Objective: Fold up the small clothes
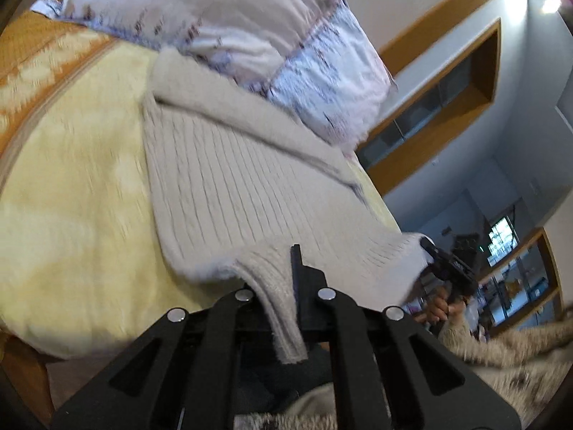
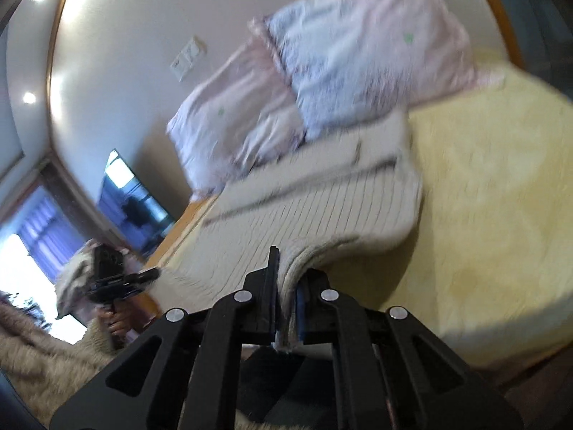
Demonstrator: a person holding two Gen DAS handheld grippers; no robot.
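A beige ribbed knit garment point(image 1: 229, 179) lies spread on a yellow blanket point(image 1: 71, 186). My left gripper point(image 1: 283, 286) is shut on the garment's near hem, which bunches between the jaws. My right gripper point(image 2: 286, 279) is shut on the other near corner of the same garment point(image 2: 315, 208). The right gripper also shows in the left wrist view point(image 1: 447, 268), holding the hem at the right. The left gripper also shows in the right wrist view point(image 2: 118, 279), at the left edge of the garment. The hem is lifted slightly off the blanket.
A pink and white quilt point(image 1: 258, 32) is piled at the far end of the bed, touching the garment's far edge; it also shows in the right wrist view point(image 2: 322, 82). The bed's wooden edge point(image 2: 179, 229) runs along the left. A furry sleeve point(image 1: 519, 358) sits low right.
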